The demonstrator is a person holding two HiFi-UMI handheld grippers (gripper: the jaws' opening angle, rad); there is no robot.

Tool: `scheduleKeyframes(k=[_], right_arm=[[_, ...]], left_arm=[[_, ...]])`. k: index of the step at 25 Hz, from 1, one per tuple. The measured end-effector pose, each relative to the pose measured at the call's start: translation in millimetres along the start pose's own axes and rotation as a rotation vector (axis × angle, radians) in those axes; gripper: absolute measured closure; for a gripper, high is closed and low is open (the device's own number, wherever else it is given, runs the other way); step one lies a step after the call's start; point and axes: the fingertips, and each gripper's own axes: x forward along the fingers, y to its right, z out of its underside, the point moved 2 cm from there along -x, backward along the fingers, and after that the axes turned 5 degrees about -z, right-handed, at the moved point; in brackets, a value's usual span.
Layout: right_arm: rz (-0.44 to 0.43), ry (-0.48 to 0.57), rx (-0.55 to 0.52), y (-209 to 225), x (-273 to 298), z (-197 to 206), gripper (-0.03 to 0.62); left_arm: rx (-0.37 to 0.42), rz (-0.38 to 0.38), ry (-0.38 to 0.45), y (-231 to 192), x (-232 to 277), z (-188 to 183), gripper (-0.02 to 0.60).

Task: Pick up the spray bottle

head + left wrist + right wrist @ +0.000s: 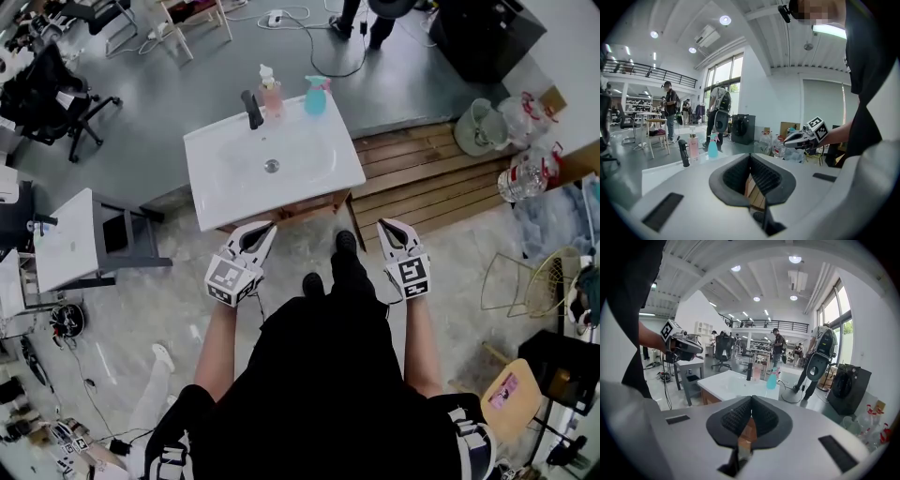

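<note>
The teal spray bottle (316, 96) stands at the far rim of a white sink top (225, 183), to the right of a pink pump bottle (271, 94) and a black tap (252, 110). My left gripper (266, 231) and right gripper (387, 226) hover near the sink's front edge, both shut and empty. In the left gripper view the spray bottle (713, 146) is far beyond the closed left gripper (750, 159). The right gripper view shows the spray bottle (772, 379) far ahead of the closed right gripper (751, 401).
A small white side table (66, 239) stands to the left, and a wooden platform (431, 178) lies to the sink's right. Large water bottles (530, 173) and a wire chair (525, 281) sit further right. A person (820, 357) stands behind the sink.
</note>
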Motion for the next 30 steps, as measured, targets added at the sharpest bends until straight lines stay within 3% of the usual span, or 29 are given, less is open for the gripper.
scheduleKeyframes(k=[8,17,30], right_arm=[[-0.034,0.013,-0.018,20.8,29.5,-12.2,0.577],[-0.041,0.025,-0.033,73.1,68.1,-22.9,0.577],[-0.17,0.035,-0.071,168.3,162.5,-55.4,0.577]], left_arm=[[-0.002,-0.044,-0.013,-24.0,13.2,-6.6,0.56],[-0.001,-0.06,-0.026,-52.7,65.7,-21.5,0.56],[-0.033,-0.183,-0.043,-108.8,144.1,-50.5,0.561]])
